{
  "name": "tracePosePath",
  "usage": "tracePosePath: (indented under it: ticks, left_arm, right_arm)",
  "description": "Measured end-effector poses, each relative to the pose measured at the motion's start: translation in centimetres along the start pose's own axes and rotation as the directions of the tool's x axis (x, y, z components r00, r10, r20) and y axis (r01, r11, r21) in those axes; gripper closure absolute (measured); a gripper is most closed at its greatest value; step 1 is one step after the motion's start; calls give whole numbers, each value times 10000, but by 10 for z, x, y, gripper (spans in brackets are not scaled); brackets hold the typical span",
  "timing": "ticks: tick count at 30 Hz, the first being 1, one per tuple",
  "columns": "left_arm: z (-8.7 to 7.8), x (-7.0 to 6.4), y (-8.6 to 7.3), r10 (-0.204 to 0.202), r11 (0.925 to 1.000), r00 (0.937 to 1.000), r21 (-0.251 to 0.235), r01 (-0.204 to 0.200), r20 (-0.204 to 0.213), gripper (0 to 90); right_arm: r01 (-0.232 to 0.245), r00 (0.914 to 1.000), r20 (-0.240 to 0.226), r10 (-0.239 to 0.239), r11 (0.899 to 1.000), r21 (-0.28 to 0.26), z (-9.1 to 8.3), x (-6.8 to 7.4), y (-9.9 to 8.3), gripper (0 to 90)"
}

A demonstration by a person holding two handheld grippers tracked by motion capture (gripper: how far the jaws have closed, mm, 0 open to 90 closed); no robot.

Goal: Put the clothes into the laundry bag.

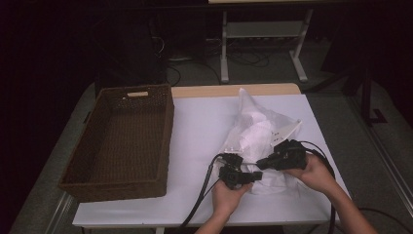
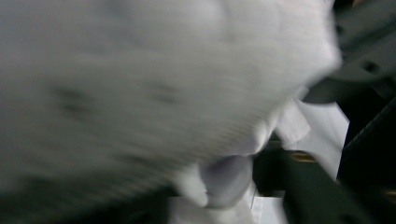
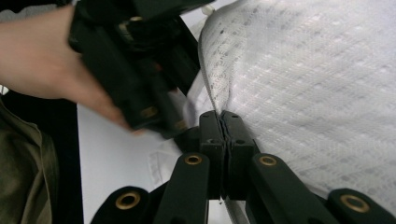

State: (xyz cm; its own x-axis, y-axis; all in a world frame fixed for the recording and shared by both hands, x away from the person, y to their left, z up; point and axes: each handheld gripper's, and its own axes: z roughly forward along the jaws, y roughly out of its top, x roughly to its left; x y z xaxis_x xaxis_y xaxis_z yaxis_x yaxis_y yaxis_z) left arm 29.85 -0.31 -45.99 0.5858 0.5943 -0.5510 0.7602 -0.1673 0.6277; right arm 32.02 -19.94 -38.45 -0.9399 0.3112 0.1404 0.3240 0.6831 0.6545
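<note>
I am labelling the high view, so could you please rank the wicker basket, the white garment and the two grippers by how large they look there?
1. wicker basket
2. white garment
3. left gripper and right gripper: alike, so unranked.

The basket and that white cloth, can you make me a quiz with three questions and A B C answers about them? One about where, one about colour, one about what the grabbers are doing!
1. Where is the basket?
A. On the table's left side
B. On the floor
C. On top of the white cloth

2. What colour is the basket?
A. Red
B. Brown
C. Blue

3. What is the right gripper doing?
A. Hanging wide open
B. Holding a cup
C. Shut on the white cloth

Answers: 1 A, the high view shows it left of the cloth; 2 B, its woven walls are dark brown; 3 C, the right gripper view shows its jaws pressed together on the cloth's edge.
</note>
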Motion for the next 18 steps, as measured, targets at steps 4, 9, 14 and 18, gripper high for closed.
tracePosePath:
  ticks: [4, 9, 14, 18]
  left_arm:
    - [-6, -8, 2, 348, 9954, 9988, -908, -314, 353, 781]
    - [-14, -14, 11, 658, 9873, 9975, -1462, -616, 244, 786]
    - [-1, 7, 15, 16, 9845, 9994, -1754, -76, -344, 784]
    - [3, 7, 13, 269, 9877, 9983, -1522, -344, -510, 784]
  right_arm:
    - [20, 10000, -6, -20, 9996, -273, -8, 3, -1, 880]
    - [209, 9997, -94, -216, 9971, -731, -21, 10, 0, 882]
    - [75, 9998, -183, -85, 9985, -547, -16, 8, -1, 882]
    - [98, 9999, 92, -94, 9990, -432, -14, 6, -5, 865]
